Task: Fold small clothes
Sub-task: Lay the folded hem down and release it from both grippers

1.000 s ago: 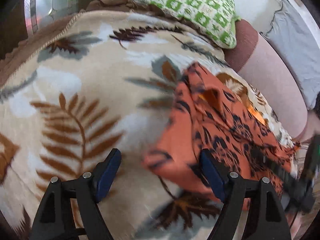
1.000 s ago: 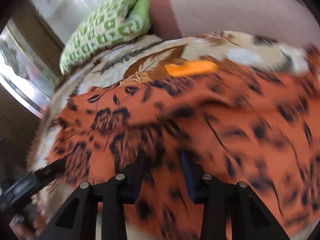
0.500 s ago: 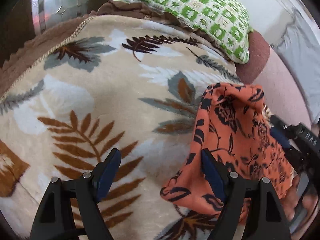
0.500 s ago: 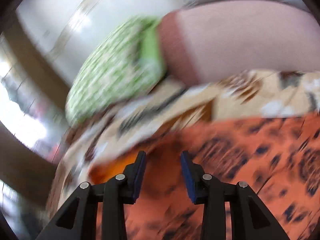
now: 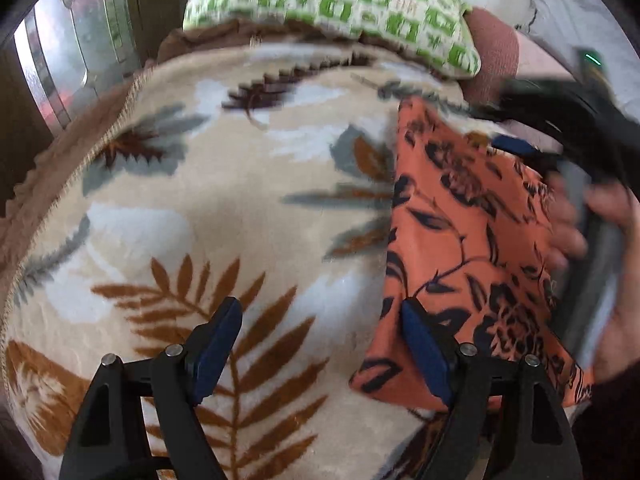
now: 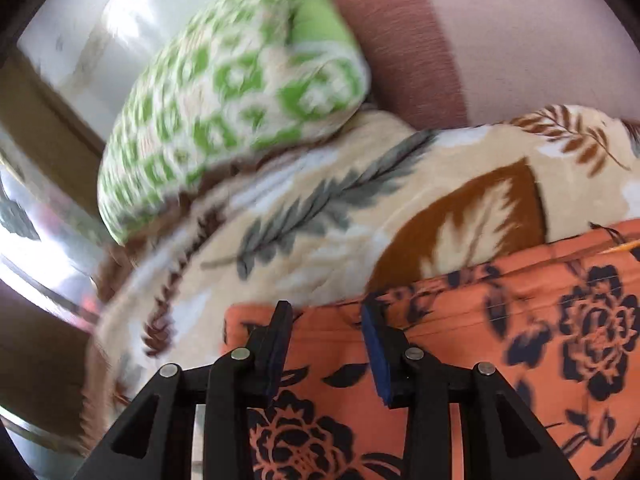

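An orange garment with a dark floral print [image 5: 468, 248] lies folded flat on the leaf-patterned blanket [image 5: 240, 208], at the right of the left wrist view. My left gripper [image 5: 320, 344] is open and empty, just left of the garment's near edge. My right gripper [image 6: 326, 344] is open with its jaws a little apart, hovering over the garment's far edge [image 6: 480, 344]; it holds nothing. The right gripper also shows in the left wrist view [image 5: 516, 146], held by a hand at the garment's far right.
A green-and-white patterned pillow [image 5: 340, 4] lies at the head of the bed, also in the right wrist view [image 6: 224, 112]. A pink-brown bolster [image 6: 480, 40] runs along the far side. A metal frame [image 5: 60, 80] stands at the left.
The garment has been folded over and laid flat. My right gripper has let go of it and moved to its far edge. My left gripper stayed open near its edge.
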The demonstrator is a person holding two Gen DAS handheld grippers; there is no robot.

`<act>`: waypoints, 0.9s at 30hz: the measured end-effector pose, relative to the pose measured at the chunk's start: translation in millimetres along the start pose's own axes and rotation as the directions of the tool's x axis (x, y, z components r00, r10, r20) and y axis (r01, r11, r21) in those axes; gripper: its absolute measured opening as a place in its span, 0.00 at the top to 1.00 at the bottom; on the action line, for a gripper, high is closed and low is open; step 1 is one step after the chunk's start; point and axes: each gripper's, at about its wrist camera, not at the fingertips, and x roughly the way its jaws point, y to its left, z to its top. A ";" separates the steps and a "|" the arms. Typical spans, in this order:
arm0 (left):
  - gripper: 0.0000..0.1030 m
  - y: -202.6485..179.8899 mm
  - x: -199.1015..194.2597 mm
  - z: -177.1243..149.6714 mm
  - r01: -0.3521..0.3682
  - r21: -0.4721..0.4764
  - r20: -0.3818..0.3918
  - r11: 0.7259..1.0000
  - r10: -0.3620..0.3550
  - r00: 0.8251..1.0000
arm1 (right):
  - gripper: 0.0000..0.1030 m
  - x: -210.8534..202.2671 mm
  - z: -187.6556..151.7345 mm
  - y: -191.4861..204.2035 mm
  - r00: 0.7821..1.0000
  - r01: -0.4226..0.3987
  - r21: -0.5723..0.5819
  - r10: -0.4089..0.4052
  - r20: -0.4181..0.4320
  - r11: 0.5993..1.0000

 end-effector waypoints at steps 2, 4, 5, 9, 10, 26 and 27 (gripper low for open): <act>0.21 -6.9 -11.9 1.5 -0.032 0.032 0.072 0.999 0.029 0.997 | 0.62 -32.1 0.3 -16.9 0.998 0.005 -0.030 -0.003 0.061 1.000; 0.21 -13.9 -26.1 0.3 -0.051 0.065 0.141 0.997 0.042 0.989 | 0.62 -67.4 0.1 -45.1 0.991 0.090 -0.054 -0.084 0.108 0.994; 0.21 -16.1 -31.3 0.3 -0.057 0.074 0.162 0.996 0.045 0.986 | 0.61 -83.0 0.5 -59.8 0.984 0.133 -0.053 -0.125 0.127 0.990; 0.21 -22.4 -45.6 -1.7 -0.085 0.089 0.222 0.992 0.063 0.973 | 0.61 -135.4 -2.0 -130.9 0.923 0.359 -0.030 -0.350 0.160 0.933; 0.21 -23.1 -47.0 -2.2 -0.087 0.089 0.227 0.992 0.065 0.972 | 0.61 -144.6 -2.6 -151.9 0.906 0.401 -0.002 -0.396 0.148 0.916; 0.21 -31.5 -62.7 3.9 -0.125 0.081 0.313 0.989 0.094 0.945 | 0.53 -177.9 -17.9 -208.9 0.846 0.524 -0.050 -0.512 0.150 0.850; 0.21 -31.0 -64.8 3.8 -0.122 0.079 0.319 0.989 0.091 0.943 | 0.53 -185.8 -25.5 -208.8 0.842 0.529 -0.054 -0.516 0.156 0.847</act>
